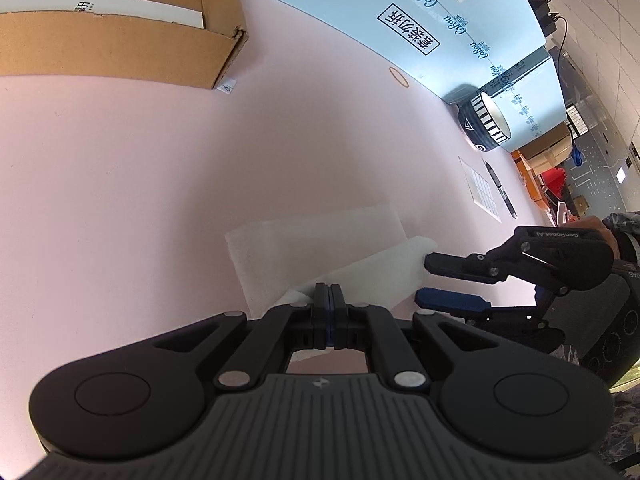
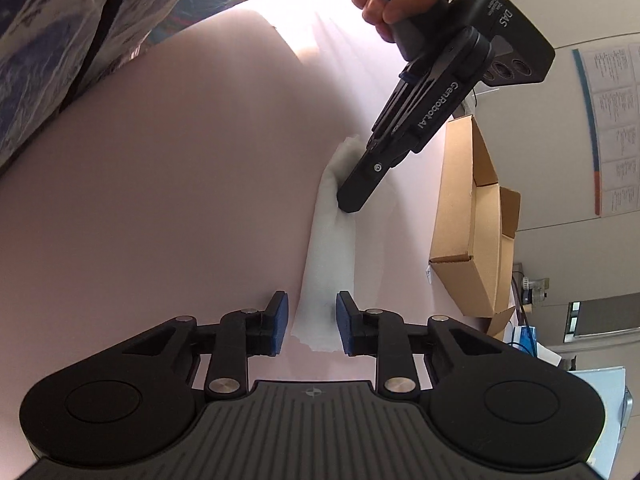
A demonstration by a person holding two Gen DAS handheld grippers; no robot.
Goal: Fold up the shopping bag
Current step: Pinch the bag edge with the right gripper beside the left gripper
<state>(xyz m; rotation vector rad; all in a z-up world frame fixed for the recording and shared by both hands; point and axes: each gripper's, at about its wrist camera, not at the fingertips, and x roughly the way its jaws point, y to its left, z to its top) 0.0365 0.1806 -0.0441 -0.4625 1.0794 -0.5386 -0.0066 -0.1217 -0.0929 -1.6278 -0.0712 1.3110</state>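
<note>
Main risk: the right gripper [image 2: 311, 322] closes on only part of the strip. The shopping bag [image 2: 332, 256] is thin, white and limp, and its near end sits between the blue fingers [image 2: 280, 312] without touching either pad. If they close off-centre they catch one layer and the fold skews or opens.

Second risk: the left gripper [image 1: 329, 300] is the only thing holding the bag. Its fingers are clamped tight on a bunched edge. Any tug from the right side before a firm grip could slide the film out, or drag the whole strip across the pink worktop [image 1: 140, 180].

Third: low contrast. White bag on pale pink, so the layer edges are hard to read; I cannot tell how many layers are in the left pinch.

Position: the bag lies on the worktop as a long narrow folded strip running between the two grippers. Left holds one end; the other end is inside the right gripper's narrow, part-open gap, not gripped. The cardboard box [image 2: 476, 240] is off to the side, clear of the bag.
</note>
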